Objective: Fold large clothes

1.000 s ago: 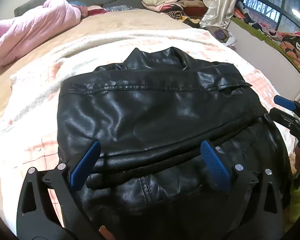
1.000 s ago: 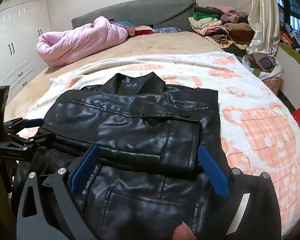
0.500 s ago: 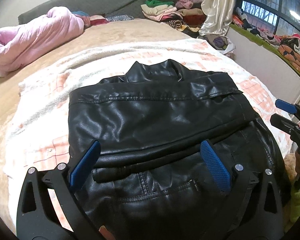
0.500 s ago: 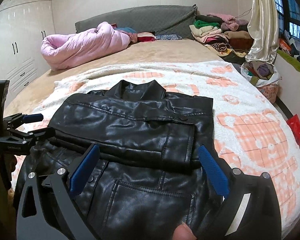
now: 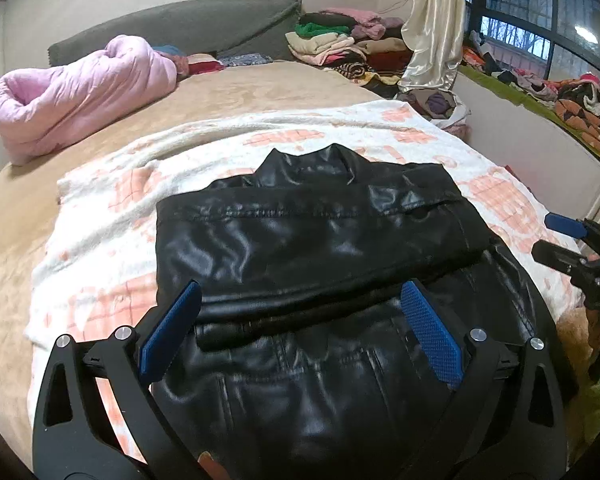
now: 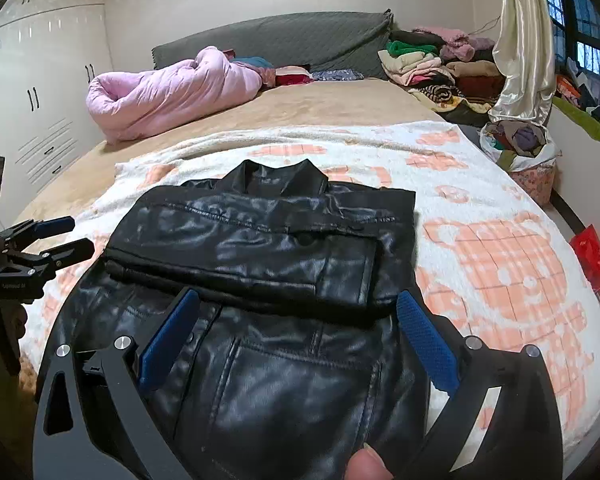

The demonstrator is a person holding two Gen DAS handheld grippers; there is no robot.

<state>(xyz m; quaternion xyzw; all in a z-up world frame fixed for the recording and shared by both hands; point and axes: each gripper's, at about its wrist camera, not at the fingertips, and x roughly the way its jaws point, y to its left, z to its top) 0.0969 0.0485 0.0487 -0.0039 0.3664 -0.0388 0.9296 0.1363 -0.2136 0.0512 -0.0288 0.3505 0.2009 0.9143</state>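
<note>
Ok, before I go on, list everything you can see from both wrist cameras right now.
jacket: one, black leather, partly folded, on the blanket, near end off the bed edge.
blanket: one, white with orange bears, on the bed under the jacket.
bed cover: one, tan, beyond the blanket.
quilt: one, pink, bundled at the far left of the bed.
headboard: one, grey, at the bed's far end.
clothes pile: several mixed colours, far right by the headboard.
curtain: one, cream, by the window.
bag of clothes: one, right of the bed.
wardrobe: white, left wall.
left gripper: blue fingers open, above the jacket.
right gripper: blue fingers open, above the jacket.
</note>
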